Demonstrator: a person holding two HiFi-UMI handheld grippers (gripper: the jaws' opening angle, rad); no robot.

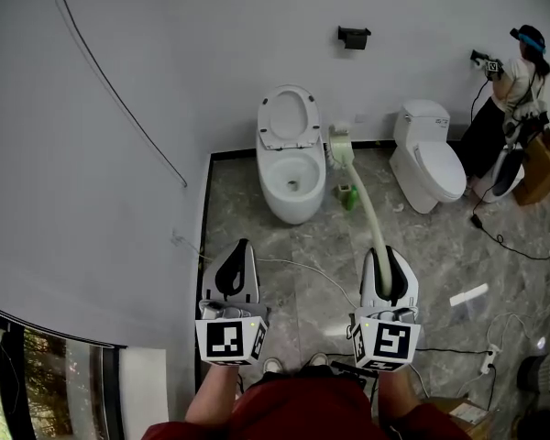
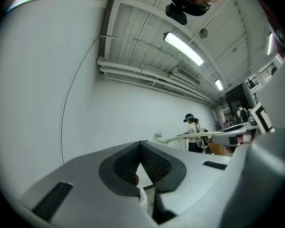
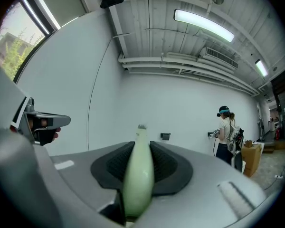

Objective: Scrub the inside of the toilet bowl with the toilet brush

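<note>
Head view: pale-green, curved toilet brush (image 1: 368, 200)

A test hall staged as a washroom; an open toilet (image 1: 291, 168) and a shut toilet (image 1: 428, 159) along one white wall (image 1: 165, 62); pipes (image 3: 171, 61) and strip light (image 3: 204, 25) overhead; cables (image 1: 518, 247) over marble tiles (image 1: 440, 255).

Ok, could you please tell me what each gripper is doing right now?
Left gripper: closed, empty.
Right gripper: closed on the toilet brush handle.

the toilet bowl (image 1: 291, 180) looks like glossy white ceramic. the toilet brush (image 1: 368, 207) is smooth, pale green plastic. the floor (image 1: 422, 246) is polished grey marbled tile and the wall (image 1: 147, 81) is matt white. the right gripper (image 3: 140, 148) has dark, finely ribbed pads (image 3: 167, 167).
</note>
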